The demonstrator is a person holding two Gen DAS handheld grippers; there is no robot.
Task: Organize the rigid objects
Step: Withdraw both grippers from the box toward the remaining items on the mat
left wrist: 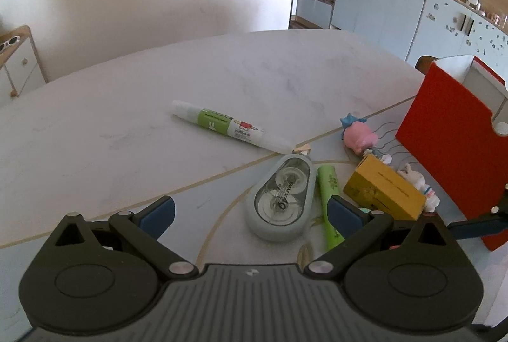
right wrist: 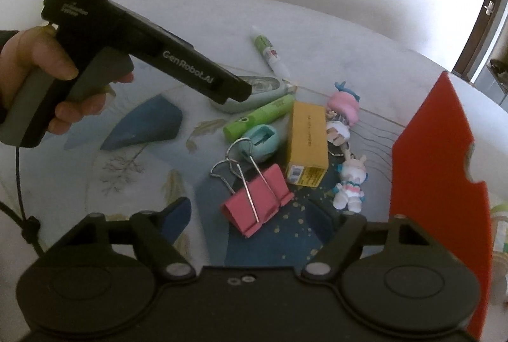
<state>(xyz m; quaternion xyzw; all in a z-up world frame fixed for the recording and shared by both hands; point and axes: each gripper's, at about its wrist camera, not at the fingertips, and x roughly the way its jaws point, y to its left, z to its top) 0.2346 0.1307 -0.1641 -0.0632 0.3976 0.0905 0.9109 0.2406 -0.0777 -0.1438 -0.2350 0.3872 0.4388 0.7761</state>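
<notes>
Left gripper [left wrist: 250,212] gaping wide, empty, hovering over correction tape dispenser [left wrist: 281,204] on table [left wrist: 127,107]. Right gripper [right wrist: 250,224] gaping, gripping nothing, straddling pink binder clip [right wrist: 254,202] beside yellow box [right wrist: 307,142].

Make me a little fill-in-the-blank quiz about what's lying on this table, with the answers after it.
1. The binder clip in front of the right tool is ____ in colour.
2. The yellow box lies between the green marker and two small ____.
3. The tall open box standing at the table's right side is ____ on the outside.
4. The tape roller lies ahead of the left tool, whose jaws stand ____.

Answers: pink; figurines; red; open
</notes>
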